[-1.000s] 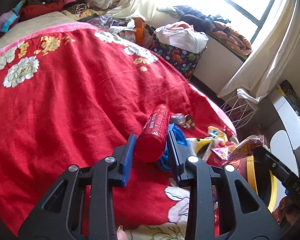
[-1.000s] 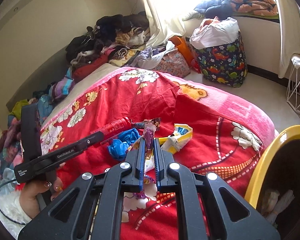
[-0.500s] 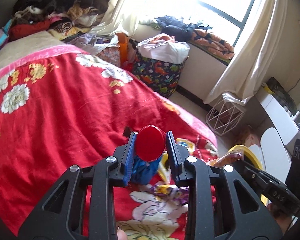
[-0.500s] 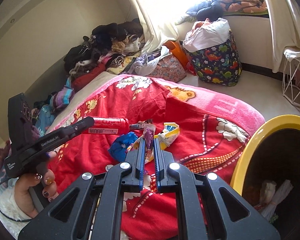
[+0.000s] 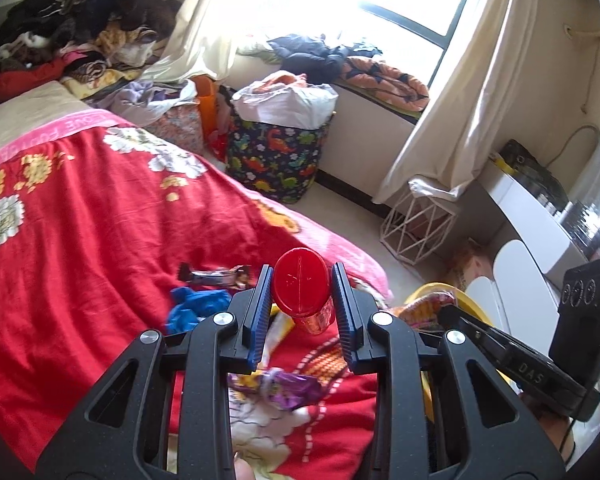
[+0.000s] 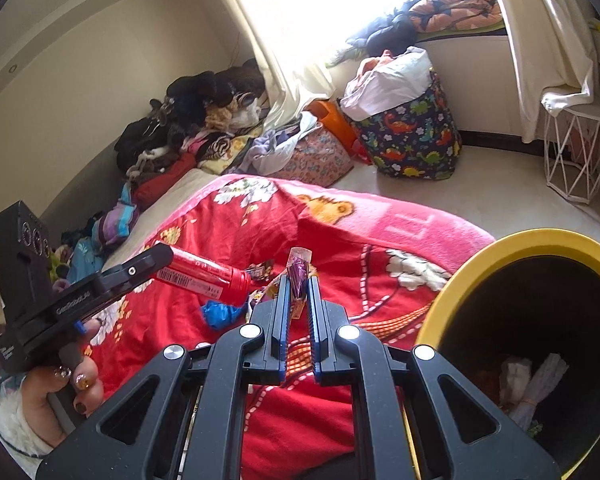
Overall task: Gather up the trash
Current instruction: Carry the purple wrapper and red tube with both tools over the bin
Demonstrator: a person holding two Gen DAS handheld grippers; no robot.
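Observation:
My left gripper (image 5: 301, 280) is shut on a red cylindrical tube (image 5: 301, 286) and holds it in the air above the red floral blanket (image 5: 80, 216); the tube also shows in the right wrist view (image 6: 204, 276). My right gripper (image 6: 298, 288) is shut on a purple and yellow snack wrapper (image 6: 299, 276), lifted above the bed. A yellow-rimmed trash bin (image 6: 512, 248) stands at the bed's right edge with some trash inside. On the blanket lie a blue crumpled piece (image 5: 196, 304), a dark candy wrapper (image 5: 216, 276) and a purple wrapper (image 5: 288, 388).
A dinosaur-print laundry bag (image 5: 280, 156) stands by the window wall. A white wire basket (image 5: 416, 228) sits under the curtain. Clothes are piled at the bed's far end (image 5: 80, 36). A white desk (image 5: 540, 224) is at the right.
My left gripper has lifted the red tube off the blanket and swung it right, toward the bin. My right gripper with the wrapper has moved right, closer to the bin.

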